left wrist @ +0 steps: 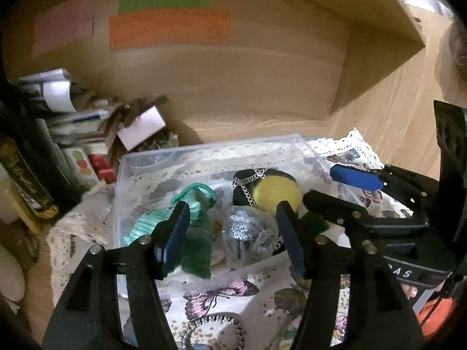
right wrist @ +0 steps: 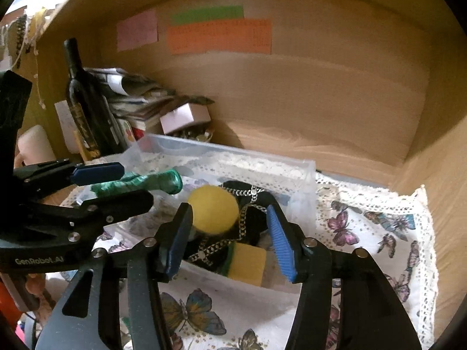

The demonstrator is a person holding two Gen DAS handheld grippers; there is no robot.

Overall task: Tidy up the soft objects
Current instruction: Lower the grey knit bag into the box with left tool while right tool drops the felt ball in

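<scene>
A clear plastic bin [left wrist: 204,148] [right wrist: 227,148] sits on a butterfly-print cloth [left wrist: 221,294] [right wrist: 364,233]. In it lie a green fabric bundle [left wrist: 198,230] [right wrist: 137,182], a silver mesh scrubber [left wrist: 248,233], a yellow ball [left wrist: 275,194] [right wrist: 213,208], a black item with a chain [left wrist: 246,180] [right wrist: 251,195] and a yellow-green sponge [right wrist: 248,259]. My left gripper [left wrist: 233,239] is open and empty, over the bin's near side. My right gripper [right wrist: 230,242] is open and empty, its fingers either side of the ball and sponge. Each gripper shows in the other view [left wrist: 335,186] [right wrist: 116,183].
The bin stands in a wooden shelf alcove [left wrist: 248,87] with coloured paper notes [left wrist: 169,29] on the back wall. At the left are a dark bottle [right wrist: 81,99], stacked papers and small boxes [left wrist: 140,125]. A beaded ring [left wrist: 216,329] lies on the cloth near me.
</scene>
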